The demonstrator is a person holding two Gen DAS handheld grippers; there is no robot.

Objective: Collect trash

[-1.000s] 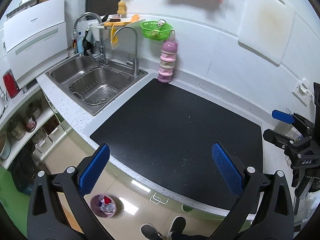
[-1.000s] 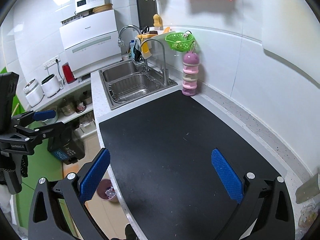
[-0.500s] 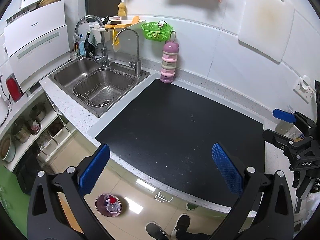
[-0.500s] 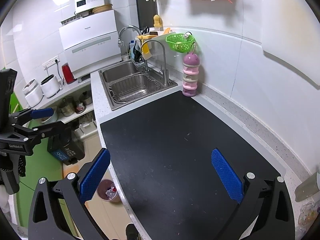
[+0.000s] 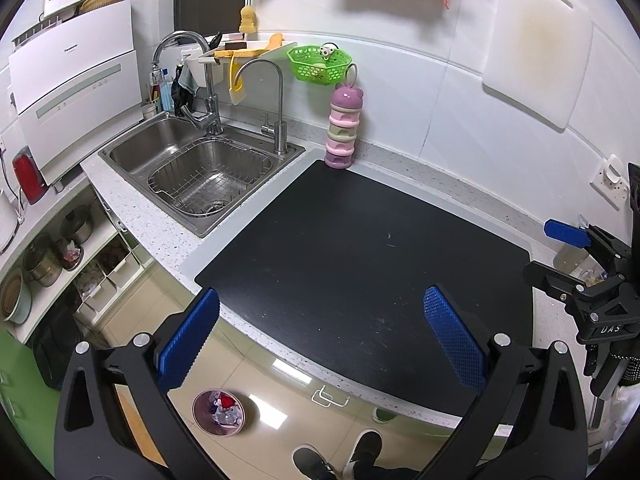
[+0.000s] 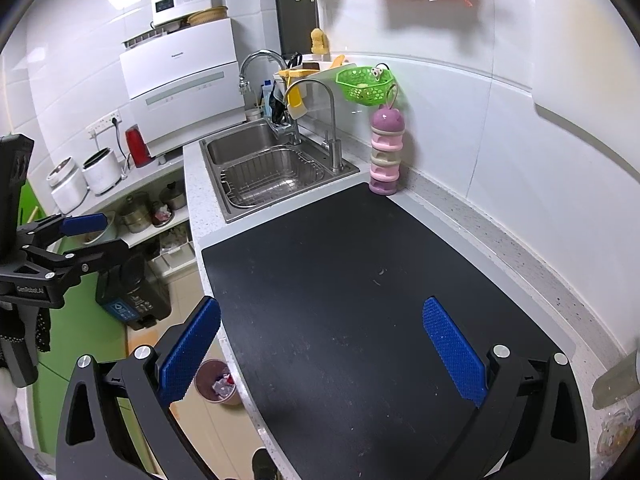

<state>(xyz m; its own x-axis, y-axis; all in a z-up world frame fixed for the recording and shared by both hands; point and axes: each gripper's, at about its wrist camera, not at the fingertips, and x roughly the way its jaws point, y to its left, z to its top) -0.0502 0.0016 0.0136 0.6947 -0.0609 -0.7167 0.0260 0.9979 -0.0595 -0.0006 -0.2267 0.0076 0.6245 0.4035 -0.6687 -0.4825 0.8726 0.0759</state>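
Left wrist view shows the left gripper (image 5: 320, 336) with its blue jaws wide apart and nothing between them. Just below its left jaw, down on the floor, sits a small pink bin (image 5: 219, 413) with trash in it. Near it are the person's shoes (image 5: 340, 456). Between and past the jaws lies a black mat (image 5: 360, 248) on the counter. Farther on stands a pink stacked tower (image 5: 343, 128), with the sink (image 5: 200, 168) beyond the left jaw. The right gripper (image 6: 320, 336) is wide open too, holding nothing, over the same mat, with the bin below its left jaw.
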